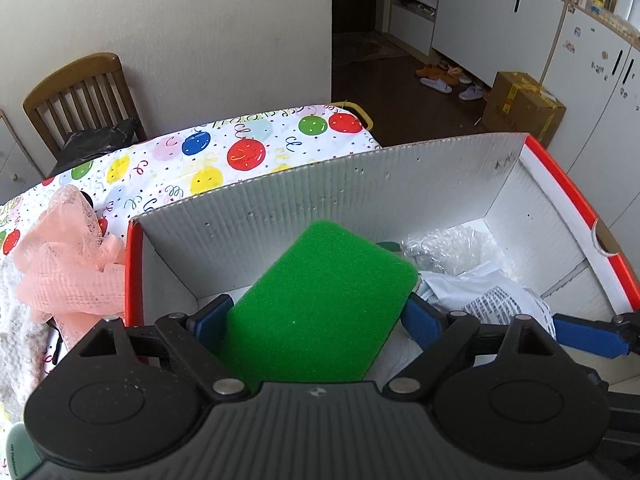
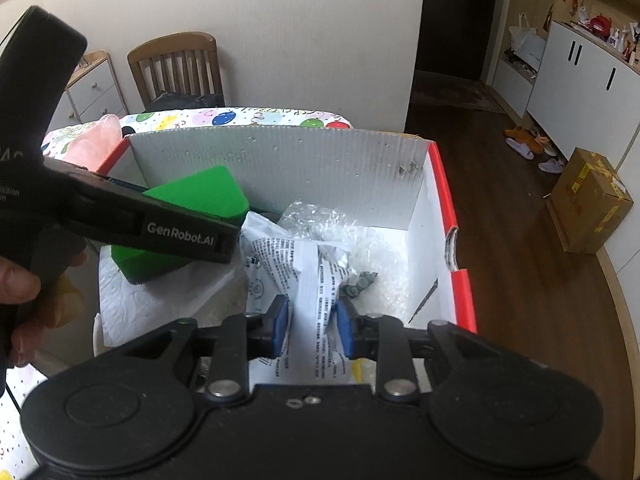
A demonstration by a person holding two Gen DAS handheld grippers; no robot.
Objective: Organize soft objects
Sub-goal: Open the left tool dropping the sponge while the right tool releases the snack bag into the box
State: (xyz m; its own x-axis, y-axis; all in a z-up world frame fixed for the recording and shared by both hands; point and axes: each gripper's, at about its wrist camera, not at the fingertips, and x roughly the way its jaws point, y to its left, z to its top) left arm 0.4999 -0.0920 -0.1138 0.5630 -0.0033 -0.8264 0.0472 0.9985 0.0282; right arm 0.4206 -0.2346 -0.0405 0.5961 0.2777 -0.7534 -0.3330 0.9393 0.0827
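The box (image 1: 400, 184), white inside with a red rim, takes up most of both views and is clearly the drop spot for the soft stuff. It sits on a table (image 1: 240, 148) covered in a balloon-print cloth. Already lying in it: a white printed plastic bag (image 2: 304, 264), some clear bubble wrap (image 2: 316, 220) behind that, and what looks like a paper towel (image 2: 132, 300) on the bottom at the left.

The left gripper (image 1: 316, 308) is clamped on a green sponge (image 1: 320, 300), 1 blue pad on each side, and holds it over the left part of the box, above the paper towel. My guess is it's lined up there because that corner has free room, so letting go should land it flat.

The right gripper (image 2: 310, 328) has its 2 pads on either side of the printed bag, squeezing a fold of it as far as I can tell, maybe to keep it off the sponge's spot.

Left of the box a pink mesh cloth (image 1: 68, 264) waits on the table, probably next. Behind: a wooden chair (image 1: 80, 96), white cabinets (image 1: 500, 20), slippers on a dark wood floor.
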